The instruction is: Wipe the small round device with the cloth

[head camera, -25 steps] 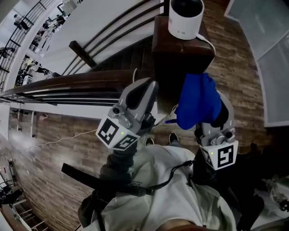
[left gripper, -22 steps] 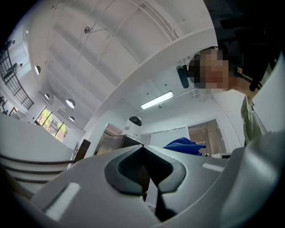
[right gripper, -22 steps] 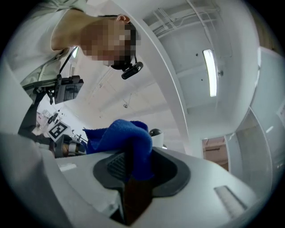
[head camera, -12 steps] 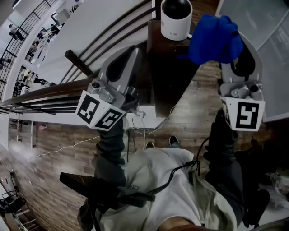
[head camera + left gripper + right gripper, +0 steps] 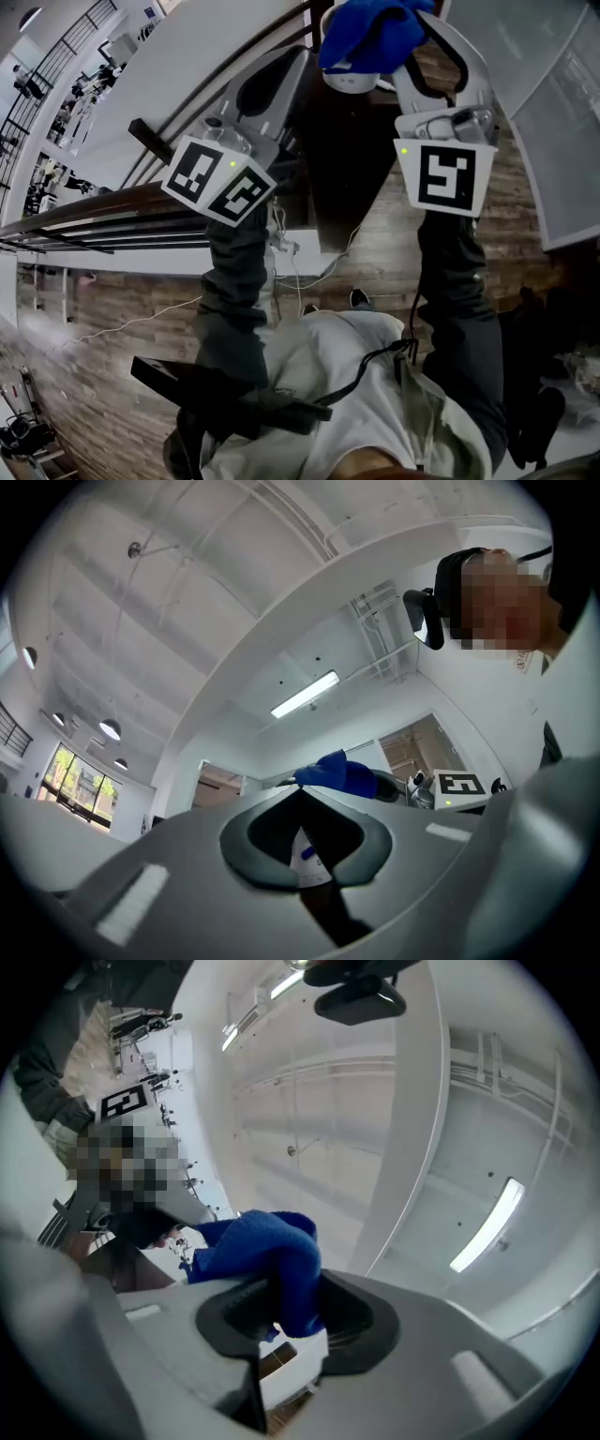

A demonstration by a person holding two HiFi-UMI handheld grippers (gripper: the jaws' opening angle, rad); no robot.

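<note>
The small round white device (image 5: 349,81) stands on top of a dark wooden post (image 5: 349,159); only its lower edge shows under the blue cloth (image 5: 373,30). My right gripper (image 5: 398,42) is shut on the blue cloth and holds it on the device's top. In the right gripper view the cloth (image 5: 281,1255) bunches out of the shut right gripper (image 5: 281,1290), with the white device (image 5: 295,1372) just behind. My left gripper (image 5: 298,56) is shut on nothing, left of the device. In the left gripper view the left gripper (image 5: 300,791) frames the device (image 5: 305,860) and the cloth (image 5: 342,772).
Dark wooden handrails (image 5: 112,202) run left from the post, with white panels beside them. A thin white cable (image 5: 281,239) hangs from the post down to the wooden floor (image 5: 122,281). A pale panel (image 5: 553,122) lies at the right.
Both grippers have risen towards the post top. The right gripper has carried the blue cloth leftwards onto the device, which it now covers. The left gripper has closed in beside it.
</note>
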